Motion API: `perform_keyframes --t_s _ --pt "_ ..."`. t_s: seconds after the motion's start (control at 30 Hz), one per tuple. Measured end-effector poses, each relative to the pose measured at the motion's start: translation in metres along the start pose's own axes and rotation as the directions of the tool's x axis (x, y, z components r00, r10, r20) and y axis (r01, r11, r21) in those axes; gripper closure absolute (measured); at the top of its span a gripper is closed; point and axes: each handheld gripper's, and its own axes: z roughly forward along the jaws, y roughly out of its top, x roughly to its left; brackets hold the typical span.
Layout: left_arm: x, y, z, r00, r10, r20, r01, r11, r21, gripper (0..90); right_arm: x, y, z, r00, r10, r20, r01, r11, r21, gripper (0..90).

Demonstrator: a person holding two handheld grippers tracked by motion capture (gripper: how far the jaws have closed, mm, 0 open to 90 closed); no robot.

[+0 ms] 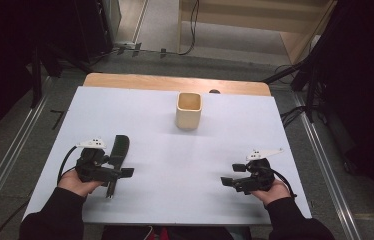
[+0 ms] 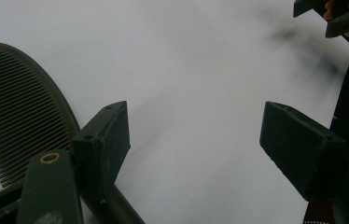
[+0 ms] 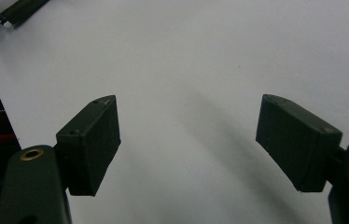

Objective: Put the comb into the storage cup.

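Left gripper (image 1: 125, 172): jaws apart, lower left, beside comb (image 1: 117, 152).
Right gripper (image 1: 227, 181): jaws apart, lower right, idle.
Tip: straddle comb handle, close squarely.

Comb (image 2: 18, 112) cut off at frame edge — handle partly hidden.

Your left gripper (image 1: 125, 172) sits right over black comb (image 1: 117, 152). Your right gripper (image 1: 229, 181) hovers apart. Cup (image 1: 188, 111) far ahead, between both.
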Motion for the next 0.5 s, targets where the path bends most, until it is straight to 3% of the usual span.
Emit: perform_keyframes --t_s 0.5 --pt "-0.0011 0.0015 -0.0002 0.9999 -0.006 0.013 0.006 1.0000 -0.005 24.2 -0.0009 -0.0004 0.0003 1.0000 0.003 0.003 -0.003 1.000 0.009 20.1"
